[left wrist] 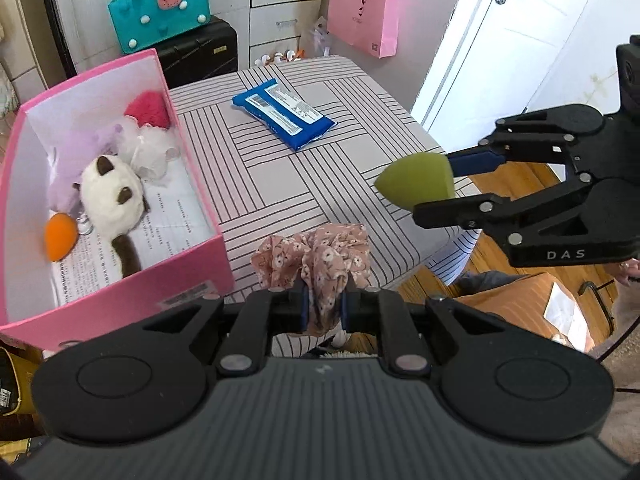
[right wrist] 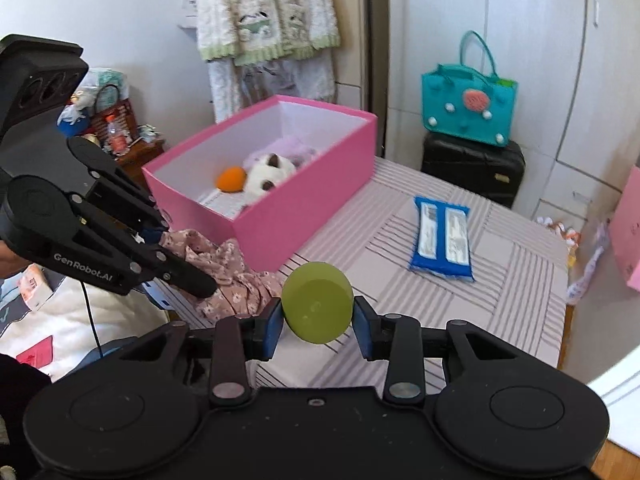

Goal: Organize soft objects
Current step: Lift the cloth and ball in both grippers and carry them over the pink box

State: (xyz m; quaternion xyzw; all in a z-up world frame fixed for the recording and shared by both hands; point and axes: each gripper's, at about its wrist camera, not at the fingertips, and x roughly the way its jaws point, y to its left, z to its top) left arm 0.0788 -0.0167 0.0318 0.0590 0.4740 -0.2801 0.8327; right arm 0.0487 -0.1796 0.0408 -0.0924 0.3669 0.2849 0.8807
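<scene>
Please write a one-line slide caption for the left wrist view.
Left gripper clamps a floral scrunchie and right gripper a green sponge, beside the pink box.

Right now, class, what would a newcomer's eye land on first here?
Probably the pink box at the table's left, holding plush toys and an orange sponge. Next, the left gripper clamping a floral scrunchie and the right gripper gripping a green sponge, both above the striped table.

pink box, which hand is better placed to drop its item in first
Left, probably. The left gripper, shut on the floral fabric scrunchie, sits beside the open pink cardboard box. The right gripper, holding the green teardrop sponge, is farther across the striped table.
</scene>
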